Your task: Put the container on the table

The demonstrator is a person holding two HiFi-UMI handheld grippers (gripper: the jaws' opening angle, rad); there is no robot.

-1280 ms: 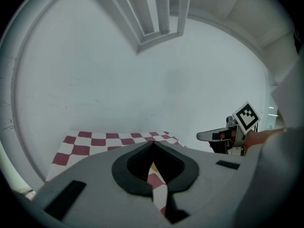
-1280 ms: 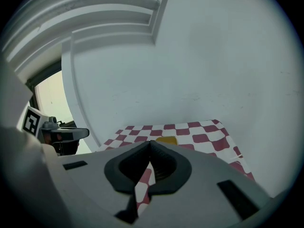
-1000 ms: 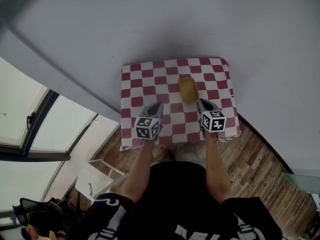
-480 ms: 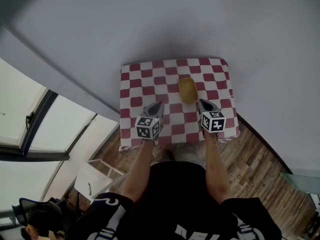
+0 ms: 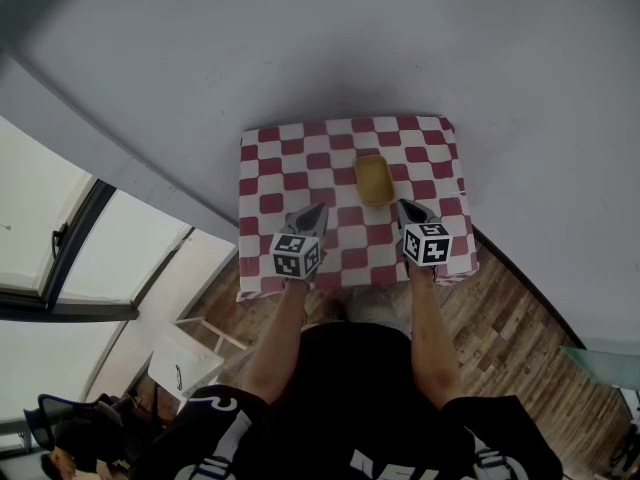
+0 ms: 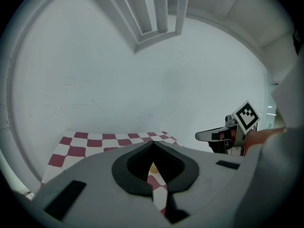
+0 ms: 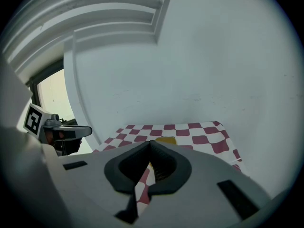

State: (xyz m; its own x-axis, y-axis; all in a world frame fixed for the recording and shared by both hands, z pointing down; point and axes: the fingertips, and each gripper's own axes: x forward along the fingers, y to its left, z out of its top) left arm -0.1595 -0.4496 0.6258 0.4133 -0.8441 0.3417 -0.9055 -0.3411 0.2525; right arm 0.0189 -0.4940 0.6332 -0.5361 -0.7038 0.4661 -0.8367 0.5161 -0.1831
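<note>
A small yellow container [image 5: 374, 179] rests on the red-and-white checkered table [image 5: 270, 158], right of its middle. My left gripper [image 5: 316, 211] hovers over the table's near half, left of the container and apart from it, jaws shut and empty. My right gripper [image 5: 402, 206] sits just near-right of the container, also shut with nothing in it. In the right gripper view the container [image 7: 166, 140] shows just beyond the closed tips of the right gripper [image 7: 150, 143]. In the left gripper view only a sliver of yellow peeks past the tips of the left gripper [image 6: 153, 144], and the right gripper [image 6: 204, 136] shows at the right.
A plain grey wall [image 5: 400, 38] stands behind the table. Wooden floor [image 5: 520, 338] lies to the right. A window [image 5: 60, 248] and white frame are at the left, and a white stand [image 5: 185, 363] sits on the floor near the person's left side.
</note>
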